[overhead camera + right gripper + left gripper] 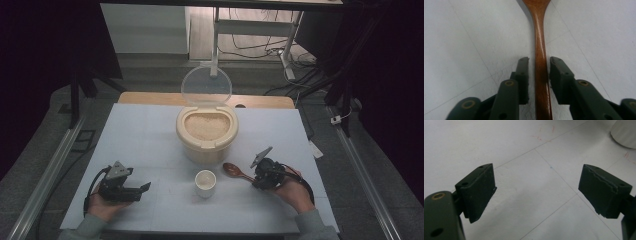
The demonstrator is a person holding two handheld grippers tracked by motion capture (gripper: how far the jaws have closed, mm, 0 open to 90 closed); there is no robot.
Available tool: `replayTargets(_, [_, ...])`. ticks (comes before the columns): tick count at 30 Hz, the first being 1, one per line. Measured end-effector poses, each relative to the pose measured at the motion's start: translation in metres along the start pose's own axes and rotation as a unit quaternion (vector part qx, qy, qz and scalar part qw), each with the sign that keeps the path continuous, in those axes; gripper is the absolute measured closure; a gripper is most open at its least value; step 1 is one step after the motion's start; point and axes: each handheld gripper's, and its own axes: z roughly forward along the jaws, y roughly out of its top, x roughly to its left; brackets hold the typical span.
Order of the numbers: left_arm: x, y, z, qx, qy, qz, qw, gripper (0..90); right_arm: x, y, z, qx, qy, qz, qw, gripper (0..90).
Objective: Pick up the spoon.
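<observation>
You work on a pale table (150, 130), with a beige rice container (190, 145) at its middle. Its clear lid (206, 87) is swung up and the grain lies open. A small white cup (205, 190) stands in front of it.

The wooden spoon (234, 171) lies flat on the table just to the right of the cup, bowl toward the container. It looks light and rigid, and its glossy finish will probably slide between hard pads, so take it squarely across the handle. Stay far enough from the bowl to leave it free, but not so far back that the bowl end droops.

Your right gripper (539, 61) straddles the handle. The jaws stand close on both sides of it, and a sliver of table shows beside the left pad, so they aren't clamped yet. Your left gripper (536, 185) rests low at the table's left with its jaws spread wide over bare surface, holding nothing.

In the right gripper view the spoon's bowl runs off the top edge and the handle's end is lost beneath the jaws. You can't tell how deep the rice goes or whether the cup holds anything.
</observation>
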Motion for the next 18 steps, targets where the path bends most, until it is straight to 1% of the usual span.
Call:
replayTargets(2, [-0.0004,-0.0002,0.0000,0.000,0.000,0.002,1.0000,13.6,0.0007,0.0009,0.0002,0.002,-0.002,-0.005,1.0000,74.5])
replayTargets(3, [-0.0005,-0.0003,0.0000,0.000,0.001,0.002,1.0000,13.6,0.0012,0.0012,0.0006,0.001,0.001,-0.009,1.0000,77.7])
replayTargets(4, [-0.0005,-0.0003,0.0003,0.000,0.000,0.002,1.0000,13.6,0.0027,0.0017,0.0008,0.003,-0.002,-0.016,0.9999,77.9])
replayTargets(7, [-0.0004,-0.0002,0.0008,0.002,0.002,0.002,1.0000,13.6,0.0040,0.0026,0.0008,0.005,-0.006,-0.023,0.9997,78.4])
replayTargets(10, [-0.0010,-0.0004,0.0000,0.001,0.002,0.004,1.0000,13.6,0.0058,0.0015,0.0007,-0.001,-0.013,-0.033,0.9994,78.6])
replayTargets(14, [-0.0006,-0.0007,0.0000,0.001,0.002,0.004,1.0000,13.7,0.0080,0.0018,-0.0003,0.002,-0.019,-0.039,0.9991,78.7])
replayTargets(17, [-0.0003,-0.0010,0.0002,0.002,0.002,0.005,1.0000,13.7,0.0075,0.0010,-0.0018,-0.005,-0.022,-0.042,0.9989,78.8])
replayTargets(18, [-0.0003,-0.0010,0.0002,0.002,0.002,0.005,1.0000,13.7,0.0073,0.0003,-0.0031,-0.010,-0.022,-0.040,0.9989,78.8])
